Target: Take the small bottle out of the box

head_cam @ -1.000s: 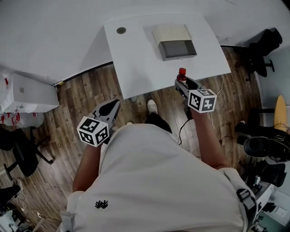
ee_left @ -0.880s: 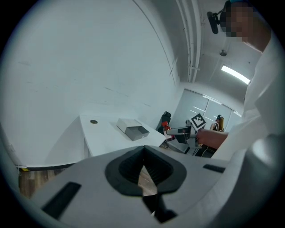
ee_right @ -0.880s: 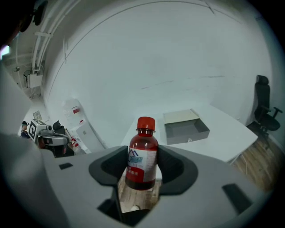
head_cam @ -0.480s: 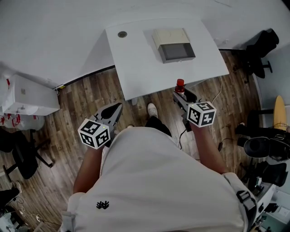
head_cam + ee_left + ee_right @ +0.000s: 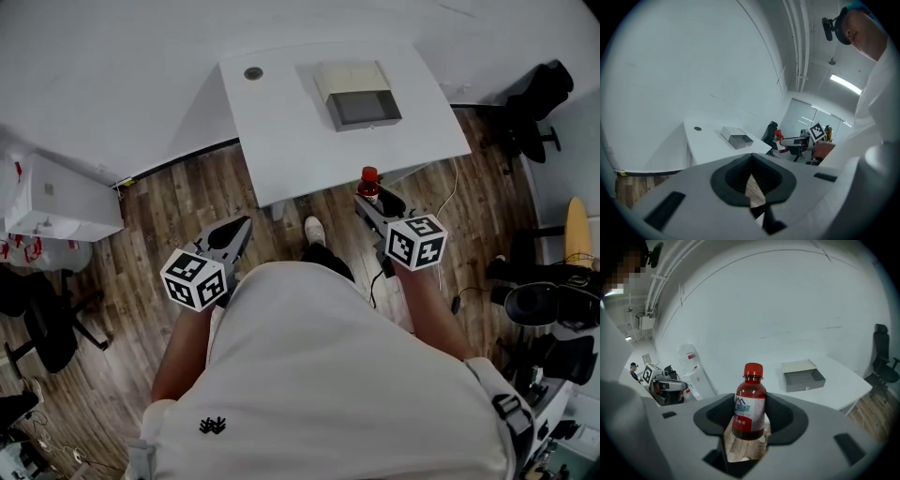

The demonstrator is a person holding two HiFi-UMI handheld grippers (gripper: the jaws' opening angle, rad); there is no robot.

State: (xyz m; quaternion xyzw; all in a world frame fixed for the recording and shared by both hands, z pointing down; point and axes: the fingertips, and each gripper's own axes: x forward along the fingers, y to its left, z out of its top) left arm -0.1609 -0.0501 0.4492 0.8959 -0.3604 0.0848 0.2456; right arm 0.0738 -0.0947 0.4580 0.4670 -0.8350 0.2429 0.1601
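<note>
While looking down from the head: pinching small bottle [image 5: 369, 182] upright in right gripper [image 5: 372, 199], just past near edge of desk [image 5: 281, 141]; box [image 5: 356, 94] by far edge; left gripper [image 5: 240, 228] over floor. Left gripper view: pressed together, holding nothing. Right gripper view: clamped on the bottle's body.

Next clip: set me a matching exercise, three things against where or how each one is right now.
Things:
1. small bottle
2. box
3. left gripper

States:
A. sits on the white table
B. fingers together, nothing between them
C. held upright in the right gripper, away from the table

Pairs: 1-C, 2-A, 3-B
</note>
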